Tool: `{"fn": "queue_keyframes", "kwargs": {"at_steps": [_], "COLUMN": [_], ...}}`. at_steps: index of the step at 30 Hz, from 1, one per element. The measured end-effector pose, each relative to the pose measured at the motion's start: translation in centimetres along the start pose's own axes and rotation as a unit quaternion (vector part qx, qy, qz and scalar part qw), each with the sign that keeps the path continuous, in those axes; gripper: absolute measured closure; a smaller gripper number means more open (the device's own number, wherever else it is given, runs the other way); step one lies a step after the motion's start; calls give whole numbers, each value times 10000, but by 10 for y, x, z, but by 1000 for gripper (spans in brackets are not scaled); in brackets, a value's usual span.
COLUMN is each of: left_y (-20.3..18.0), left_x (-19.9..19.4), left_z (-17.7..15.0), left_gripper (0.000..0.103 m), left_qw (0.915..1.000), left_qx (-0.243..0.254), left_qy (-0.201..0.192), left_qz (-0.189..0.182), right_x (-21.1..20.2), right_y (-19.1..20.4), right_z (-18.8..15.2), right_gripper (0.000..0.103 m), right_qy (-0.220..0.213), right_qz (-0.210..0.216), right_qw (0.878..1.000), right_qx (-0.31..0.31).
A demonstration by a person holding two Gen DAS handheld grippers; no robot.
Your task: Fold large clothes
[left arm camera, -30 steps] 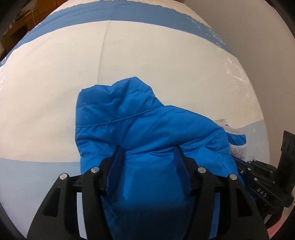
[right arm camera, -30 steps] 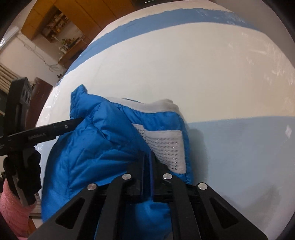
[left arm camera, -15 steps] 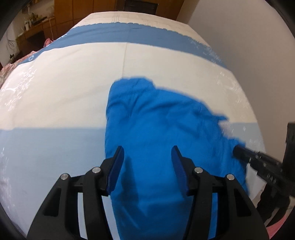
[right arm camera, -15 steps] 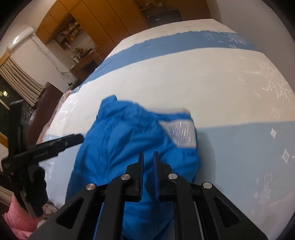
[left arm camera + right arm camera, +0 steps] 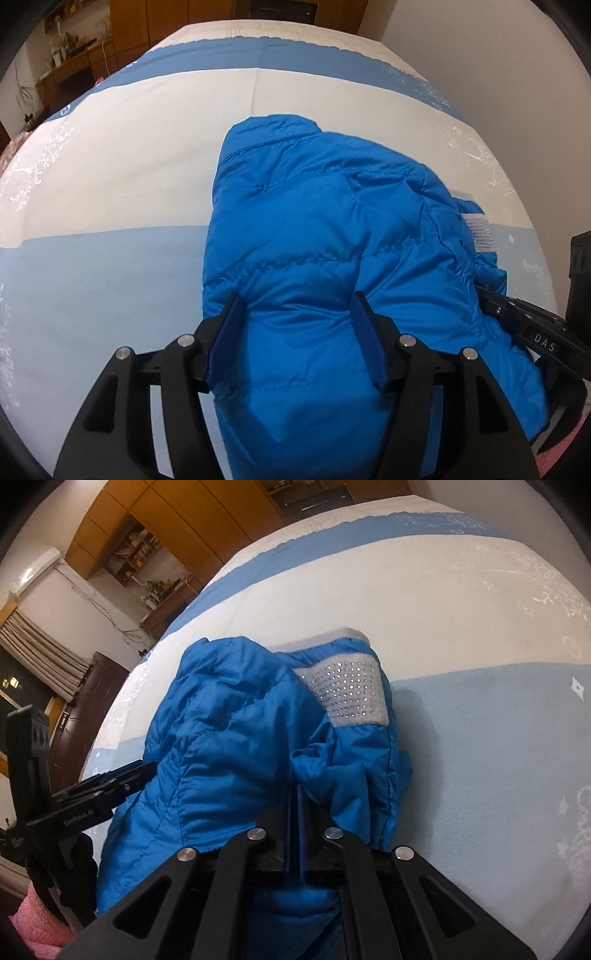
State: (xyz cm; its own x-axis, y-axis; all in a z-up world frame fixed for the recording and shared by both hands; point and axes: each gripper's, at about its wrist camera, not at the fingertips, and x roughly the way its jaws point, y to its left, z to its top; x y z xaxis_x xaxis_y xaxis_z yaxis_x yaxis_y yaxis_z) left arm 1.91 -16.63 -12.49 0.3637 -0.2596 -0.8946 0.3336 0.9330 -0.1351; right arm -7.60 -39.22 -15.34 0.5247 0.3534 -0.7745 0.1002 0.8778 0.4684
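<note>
Wooden cabinets [image 5: 177, 528] line the far wall, with pleated curtains [image 5: 40, 646] beside a dark window [image 5: 11, 686].

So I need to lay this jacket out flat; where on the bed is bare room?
Bare bedspread runs left of the blue jacket and beyond its far end toward the head of the bed; another open patch lies on its right. It is crowded near the front edge, where both grippers meet the jacket.

Each wrist camera looks steeply down along its own fingers, close over the blue puffer jacket [image 5: 332, 258] on the bed [image 5: 147, 110]. Both views share jacket and bedspread; the right gripper [image 5: 524, 325] enters the left view at 4 o'clock, the left gripper [image 5: 110, 786] enters the right view at 8 o'clock.
</note>
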Motion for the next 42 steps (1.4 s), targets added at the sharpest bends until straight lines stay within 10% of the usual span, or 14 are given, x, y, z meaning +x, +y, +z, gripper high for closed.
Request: {"fn": "queue_keyframes", "kwargs": {"at_steps": [6, 17, 42], "left_y": [16, 34, 44], "left_x": [-31, -51, -24], "left_z": [1, -14, -11], "left_gripper": [44, 33, 23], "left_qw": [10000, 9999, 9974], "left_qx": [3, 89, 186], "left_qy": [-58, -41, 253], "left_qz": [70, 119, -646], "right_x": [-43, -58, -6], "right_y": [17, -13, -23], "right_z": [9, 12, 5], "right_gripper": [68, 39, 24], "right_qy": [-380, -269, 575], "right_qz": [35, 280, 846], "right_qw": [9992, 9988, 9926], "right_qx": [-147, 304, 648]}}
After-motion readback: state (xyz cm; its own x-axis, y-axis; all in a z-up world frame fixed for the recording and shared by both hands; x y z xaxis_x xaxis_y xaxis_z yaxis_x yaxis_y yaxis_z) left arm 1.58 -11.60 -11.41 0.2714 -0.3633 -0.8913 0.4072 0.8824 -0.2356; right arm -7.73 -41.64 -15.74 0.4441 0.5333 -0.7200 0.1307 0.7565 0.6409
